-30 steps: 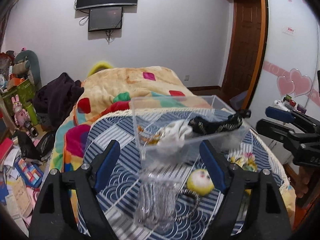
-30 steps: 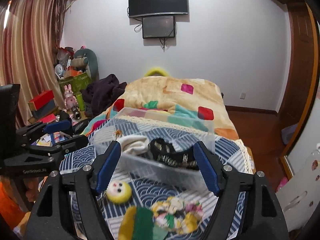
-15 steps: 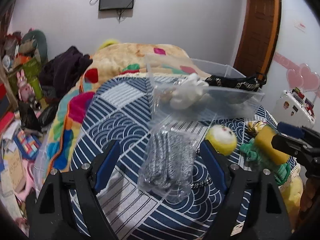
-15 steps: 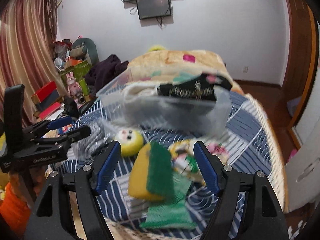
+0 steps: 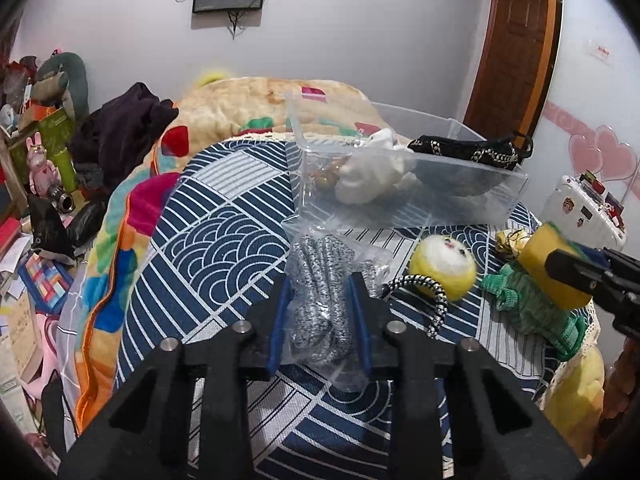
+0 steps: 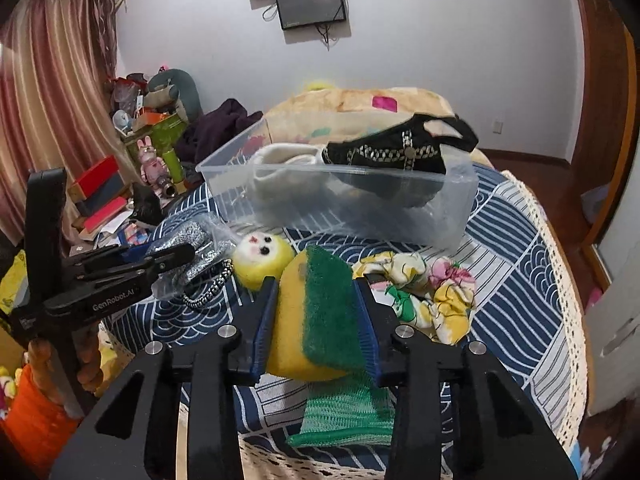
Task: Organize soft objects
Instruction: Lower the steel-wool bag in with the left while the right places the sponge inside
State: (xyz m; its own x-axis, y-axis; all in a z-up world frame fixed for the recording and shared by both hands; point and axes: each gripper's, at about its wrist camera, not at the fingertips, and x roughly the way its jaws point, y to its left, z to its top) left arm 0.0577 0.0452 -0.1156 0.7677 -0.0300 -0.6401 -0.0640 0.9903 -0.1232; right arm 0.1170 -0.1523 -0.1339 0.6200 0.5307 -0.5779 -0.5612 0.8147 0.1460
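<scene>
Both grippers are closing in at once: a second ago each pair of fingers was standing wide above the bed, and now each is pinching something soft. The left gripper is squeezing the clear bag of grey knitted gloves, its blue pads pressed in on either side of the bundle, which is lying on the blue patterned bedspread just in front of the clear plastic bin. The right gripper is clamping the yellow sponge with the green scrubbing face, held upright between narrow fingers, above the green knitted cloth near the bed's edge.

The bin is already holding a white plush item and a black patterned piece draped over its rim. The yellow ball toy with its black-and-white cord, and the crumpled floral cloth, are still lying loose on the bedspread between the grippers and the bin.

So the task is moving from reaching to carrying: with both grasps seemingly secure, the likely next step is lifting each item and taking it forward over the bin wall. The slippery bag may be sliding in the left fingers, so that grasp looks the less sure of the two
</scene>
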